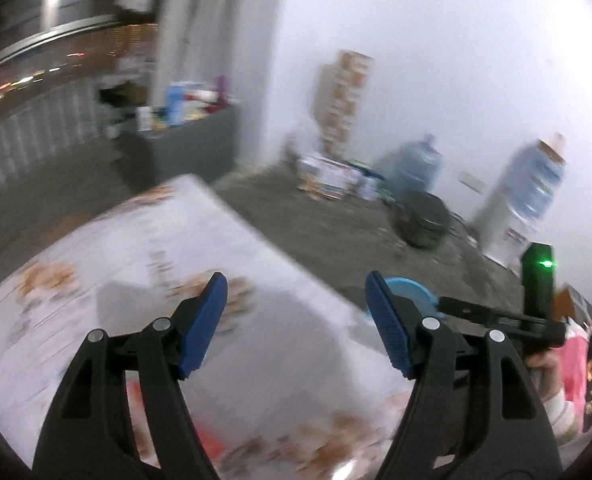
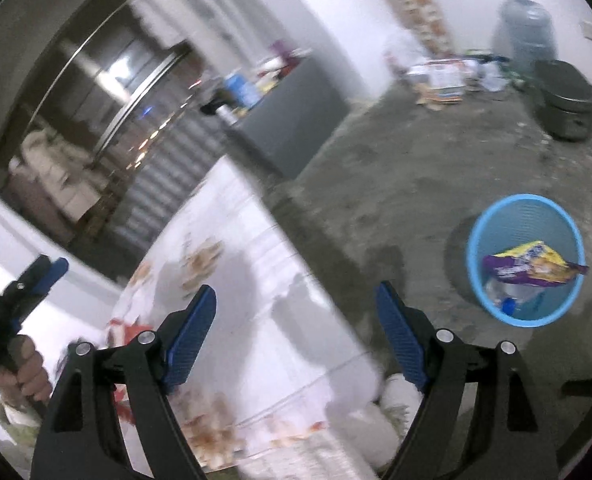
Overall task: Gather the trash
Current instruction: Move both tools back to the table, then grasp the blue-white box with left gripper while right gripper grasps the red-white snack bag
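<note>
fingers (image 2: 192,336): blue ribbed pads on black arms
tabletop (image 1: 144,248): white cloth printed with scattered orange-brown motifs
bin (image 2: 492,220): light blue, fine mesh wall
wrapper (image 2: 536,266): purple and yellow, lying in the bin
floor (image 2: 376,184): mottled grey
wall (image 1: 436,60): plain white
water jug (image 1: 416,168): translucent blue
cabinet (image 2: 296,120): dark grey

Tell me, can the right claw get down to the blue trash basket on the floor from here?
Probably yes. The right claw is open and empty, and the blue basket sits on bare floor beyond the table edge, with nothing between them.
</note>
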Motion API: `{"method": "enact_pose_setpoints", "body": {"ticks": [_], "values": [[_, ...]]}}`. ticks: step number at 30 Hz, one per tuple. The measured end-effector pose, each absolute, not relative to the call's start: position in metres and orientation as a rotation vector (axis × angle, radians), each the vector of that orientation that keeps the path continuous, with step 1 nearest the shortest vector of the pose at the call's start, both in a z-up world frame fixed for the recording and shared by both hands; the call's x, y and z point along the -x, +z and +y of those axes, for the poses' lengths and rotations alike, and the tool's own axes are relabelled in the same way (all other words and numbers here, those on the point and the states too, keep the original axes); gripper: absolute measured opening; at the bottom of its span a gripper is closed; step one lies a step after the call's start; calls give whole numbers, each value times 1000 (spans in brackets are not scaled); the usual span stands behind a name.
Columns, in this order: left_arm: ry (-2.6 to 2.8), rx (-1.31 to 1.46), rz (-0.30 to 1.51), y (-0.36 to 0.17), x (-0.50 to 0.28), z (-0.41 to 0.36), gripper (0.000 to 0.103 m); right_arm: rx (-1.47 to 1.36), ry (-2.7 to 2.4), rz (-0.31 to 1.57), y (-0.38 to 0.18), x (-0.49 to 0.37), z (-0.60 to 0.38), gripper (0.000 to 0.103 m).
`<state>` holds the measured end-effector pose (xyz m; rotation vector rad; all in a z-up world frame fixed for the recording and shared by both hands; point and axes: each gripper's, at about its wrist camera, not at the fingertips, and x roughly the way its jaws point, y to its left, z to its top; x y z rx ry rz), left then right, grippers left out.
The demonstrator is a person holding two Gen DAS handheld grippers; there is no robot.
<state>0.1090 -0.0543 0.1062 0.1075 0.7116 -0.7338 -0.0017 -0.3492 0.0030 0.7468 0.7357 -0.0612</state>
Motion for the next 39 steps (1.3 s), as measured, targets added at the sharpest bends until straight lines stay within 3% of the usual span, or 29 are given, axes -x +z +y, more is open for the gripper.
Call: {"method": "enact_pose_setpoints", "body": {"ticks": [14,30,36,39], "values": [[-406,92,796,61,-102,114,67,-703,251,908,-5,-68,-247,79],[-467,52,807,29,-109,165,67,-490,495,1036,15,-108,-101,79],[-574,-108,766,13,-123,170,82,-462,492,1062,16,-116,-85,79],[-635,-170,795,2,-140,172,83,-456,490,1069,17,-122,-79,79]]}}
